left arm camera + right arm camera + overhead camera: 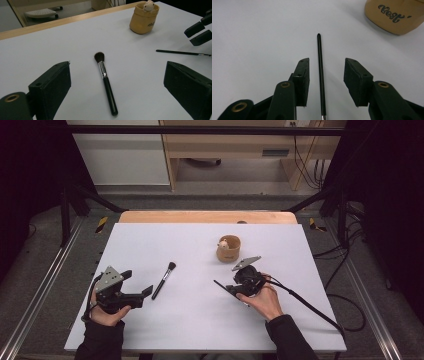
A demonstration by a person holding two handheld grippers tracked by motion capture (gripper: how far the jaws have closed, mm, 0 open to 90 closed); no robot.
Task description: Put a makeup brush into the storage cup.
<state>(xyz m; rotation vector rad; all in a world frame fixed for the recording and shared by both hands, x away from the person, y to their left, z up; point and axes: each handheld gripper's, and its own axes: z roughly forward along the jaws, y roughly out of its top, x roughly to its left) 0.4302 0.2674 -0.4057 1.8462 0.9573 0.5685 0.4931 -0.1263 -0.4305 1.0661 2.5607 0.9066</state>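
Tan cup [395, 15] has dark script lettering, reads roughly "Best"; small figure sits in its top. White desk [200, 320], wood edge at far side, grey floor around. Left gripper [117, 82] fingers wide apart, powder brush [106, 81] lying between. Right gripper [326, 75] fingers open, straddling thin black brush [320, 65], not touching.

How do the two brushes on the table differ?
The powder brush has a thick black handle, silver ferrule and dark fluffy head; the thin brush is a slim black stick. The powder brush lies ahead of the left gripper; the thin brush lies between the right gripper's open jaws. Both lie flat, ungripped.
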